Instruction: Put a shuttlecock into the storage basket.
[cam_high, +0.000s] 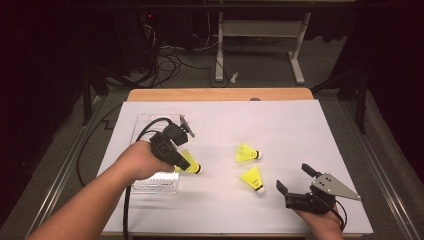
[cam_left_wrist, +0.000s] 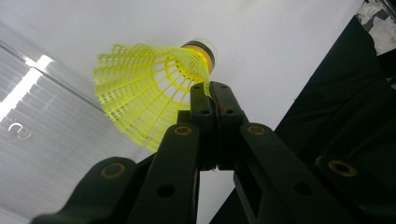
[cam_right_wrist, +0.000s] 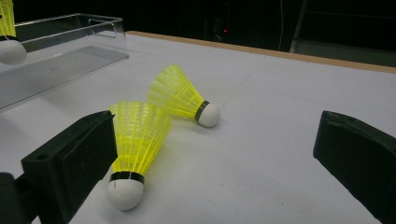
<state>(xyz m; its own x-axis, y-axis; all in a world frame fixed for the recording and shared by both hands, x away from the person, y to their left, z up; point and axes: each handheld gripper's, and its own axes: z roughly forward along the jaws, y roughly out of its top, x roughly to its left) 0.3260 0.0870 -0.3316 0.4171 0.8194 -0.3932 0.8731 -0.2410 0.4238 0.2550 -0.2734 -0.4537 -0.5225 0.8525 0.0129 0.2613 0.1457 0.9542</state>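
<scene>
bright white table (cam_high: 280, 120), dark surroundings, glare on clear tray (cam_left_wrist: 28, 84)

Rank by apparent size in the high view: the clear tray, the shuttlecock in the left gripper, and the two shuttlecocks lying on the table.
1. Clear tray, plainly the largest.
2. The two lying shuttlecocks, far one and near one, look alike, so no ranking between them.
3. Held shuttlecock looks smallest, but the left gripper partly covers it, so that is unsure.

Three yellow shuttlecocks (cam_high: 249, 153), one clear tray (cam_high: 150, 122), two grippers (cam_high: 295, 181)
</scene>
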